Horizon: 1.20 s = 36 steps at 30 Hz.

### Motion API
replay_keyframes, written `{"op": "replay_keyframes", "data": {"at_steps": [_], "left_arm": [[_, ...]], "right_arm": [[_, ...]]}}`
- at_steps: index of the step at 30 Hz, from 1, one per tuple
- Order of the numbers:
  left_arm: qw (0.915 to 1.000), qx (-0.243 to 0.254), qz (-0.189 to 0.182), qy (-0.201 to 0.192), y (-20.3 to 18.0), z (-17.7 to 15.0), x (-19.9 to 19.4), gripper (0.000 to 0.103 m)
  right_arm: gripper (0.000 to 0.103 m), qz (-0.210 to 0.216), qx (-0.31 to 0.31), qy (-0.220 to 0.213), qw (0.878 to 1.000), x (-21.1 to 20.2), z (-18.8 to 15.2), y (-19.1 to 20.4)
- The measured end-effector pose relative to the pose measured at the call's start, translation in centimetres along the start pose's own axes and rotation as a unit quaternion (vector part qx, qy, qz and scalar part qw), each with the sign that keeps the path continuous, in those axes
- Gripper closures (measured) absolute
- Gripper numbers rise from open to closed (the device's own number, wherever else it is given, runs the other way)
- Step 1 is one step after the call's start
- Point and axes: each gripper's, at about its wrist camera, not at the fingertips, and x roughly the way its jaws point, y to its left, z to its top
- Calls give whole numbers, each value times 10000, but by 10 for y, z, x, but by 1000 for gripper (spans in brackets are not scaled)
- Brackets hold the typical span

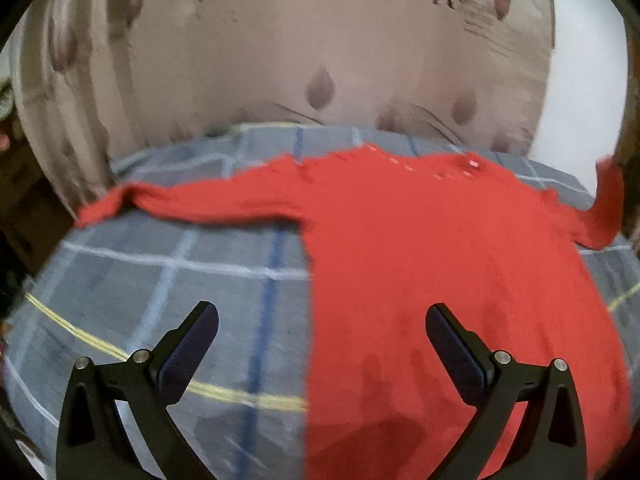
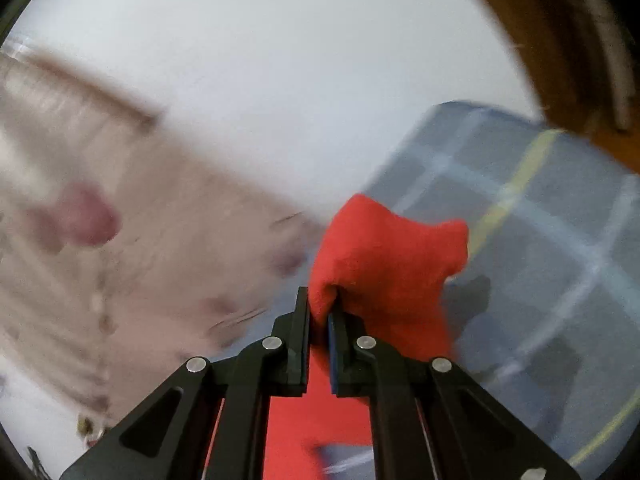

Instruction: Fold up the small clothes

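Here, a red long-sleeved top (image 1: 440, 248) lies spread flat on a bed covered in a grey plaid blanket (image 1: 160, 280), its body running from the blanket's near edge toward the far edge, where a patterned beige pillow (image 1: 300, 60) stands against the wall. The sleeves stretch crosswise: one lies out flat toward the blanket's left side (image 1: 188, 204), while the other, at the right edge, curls up off the cloth (image 1: 606, 204).

That raised cuff (image 2: 384, 256) is the one pinched in the right gripper (image 2: 319, 312), whose fingers are pressed together on a fold of the red knit, with the fabric bunching above the tips and trailing down below them. The view is blurred, and the plaid blanket shows below and to the right of the cuff.

The left gripper (image 1: 320, 332) hangs spread wide and empty above the near part of the blanket, one finger over bare plaid, the other over the top's hem area, touching nothing.

The fold appears to turn on the sleeve's long axis: it runs sideways, away from the body, so the right hand would likely carry the cuff inward across the chest. The flat sleeve lies nearer the left hand.
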Motion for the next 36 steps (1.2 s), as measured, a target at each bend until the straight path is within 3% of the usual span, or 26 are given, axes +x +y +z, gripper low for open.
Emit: {"op": "replay_keyframes", "data": {"at_steps": [4, 8, 12, 16, 18, 20, 22, 24, 26, 28, 31, 36], "left_arm": [[9995, -112, 243, -161, 28, 4, 7, 0], [9987, -429, 265, -92, 52, -1, 19, 0], [9965, -748, 84, 357, 64, -10, 35, 0], [9951, -908, -53, 385, 70, -13, 35, 0], [9945, -964, -125, 397, 71, -14, 36, 0], [9928, -1108, -239, 380, 76, -14, 39, 0], [9901, -1305, -340, 382, 83, -17, 41, 0], [9862, -1546, -425, 408, 88, -19, 43, 0], [9812, -1804, -507, 464, 96, -23, 45, 0], [9770, -2008, -556, 452, 103, -26, 46, 0], [9771, -2031, -512, 380, 102, -28, 43, 0], [9834, -1571, -818, 387, 86, -24, 41, 0]], "right_arm": [[97, 669, -346, 566, 9955, 53, -53, 85], [97, 942, -756, 1187, 9856, 114, -124, 150], [97, 831, -1257, 1918, 9698, 173, -218, 187], [96, 447, -1930, 2307, 9526, 211, -284, 202], [90, 228, -2326, 2409, 9420, 223, -308, 210], [85, 106, -2654, 2415, 9334, 225, -319, 216], [67, 211, -2768, 2521, 9270, 226, -328, 224], [50, 656, -2668, 2599, 9257, 226, -328, 231], [45, 1375, -2666, 2686, 9154, 219, -327, 240], [40, 1606, -2618, 2768, 9105, 218, -322, 243], [40, 1848, -2126, 2743, 9195, 202, -308, 225], [39, 1522, -1564, 2368, 9467, 143, -290, 160]]}}
